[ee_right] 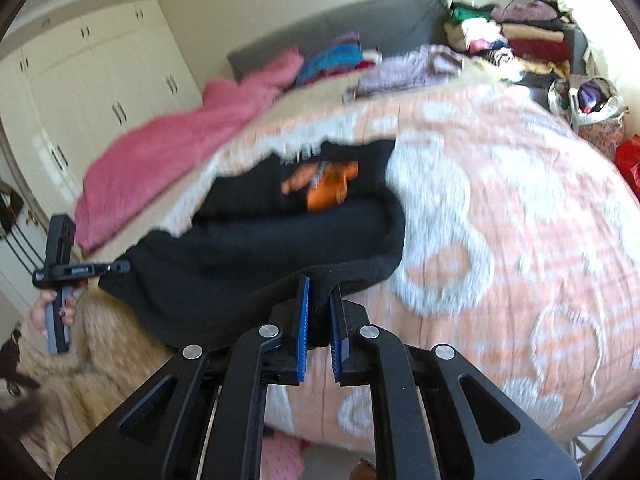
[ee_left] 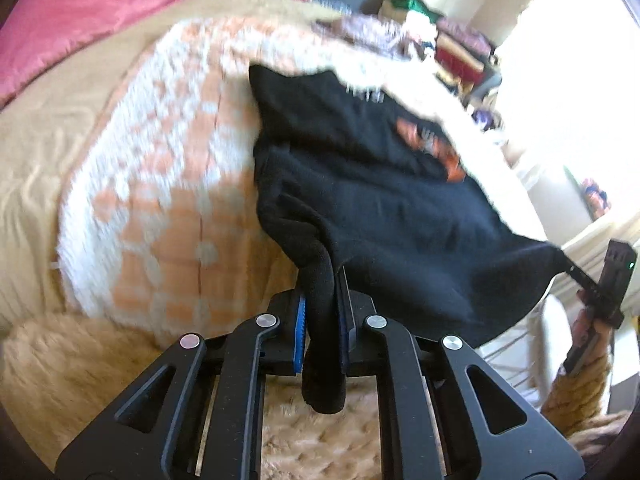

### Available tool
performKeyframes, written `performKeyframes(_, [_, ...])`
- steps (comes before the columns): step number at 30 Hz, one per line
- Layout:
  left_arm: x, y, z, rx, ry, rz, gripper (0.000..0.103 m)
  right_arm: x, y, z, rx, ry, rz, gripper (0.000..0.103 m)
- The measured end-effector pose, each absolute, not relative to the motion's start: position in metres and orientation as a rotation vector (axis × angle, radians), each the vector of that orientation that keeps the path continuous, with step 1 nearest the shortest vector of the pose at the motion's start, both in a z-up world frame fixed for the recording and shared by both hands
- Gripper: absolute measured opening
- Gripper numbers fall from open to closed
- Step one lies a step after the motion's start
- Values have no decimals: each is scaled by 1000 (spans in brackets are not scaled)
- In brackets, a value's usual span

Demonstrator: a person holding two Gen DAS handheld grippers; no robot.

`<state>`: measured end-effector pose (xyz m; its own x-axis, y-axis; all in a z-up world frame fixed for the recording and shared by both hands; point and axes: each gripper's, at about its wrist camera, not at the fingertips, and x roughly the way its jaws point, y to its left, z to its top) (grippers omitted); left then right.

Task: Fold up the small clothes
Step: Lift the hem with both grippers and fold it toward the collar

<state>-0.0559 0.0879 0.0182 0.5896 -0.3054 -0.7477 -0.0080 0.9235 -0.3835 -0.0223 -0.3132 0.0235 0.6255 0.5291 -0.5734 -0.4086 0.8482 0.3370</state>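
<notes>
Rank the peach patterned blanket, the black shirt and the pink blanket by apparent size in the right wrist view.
1. Peach patterned blanket, clearly largest.
2. Black shirt.
3. Pink blanket, which lies farther from the camera, so its rank against the shirt is unsure.

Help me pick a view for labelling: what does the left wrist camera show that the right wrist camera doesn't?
Only the left wrist view shows the left gripper pinching a bunched black edge up close. Only the right wrist view shows the white wardrobes and the right gripper clamping its edge. Both share the black garment with its orange print, the peach-and-white blanket and the pink cover.
</notes>
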Motion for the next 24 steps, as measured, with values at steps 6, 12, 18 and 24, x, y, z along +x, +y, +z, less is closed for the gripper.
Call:
performKeyframes(6, [-55, 100, 49, -428, 848, -189, 5, -13, -323, 57, 227, 584, 519, 8])
performKeyframes(12, [-47, 99, 70, -464, 794, -210, 5, 3, -326, 78, 240, 530, 497, 8])
performKeyframes(18, [-36, 104, 87, -498, 754, -215, 5, 17, -327, 91, 255, 497, 480, 8])
performKeyframes(24, [-25, 112, 103, -516, 711, -188, 4, 33, -325, 99, 257, 472, 456, 8])
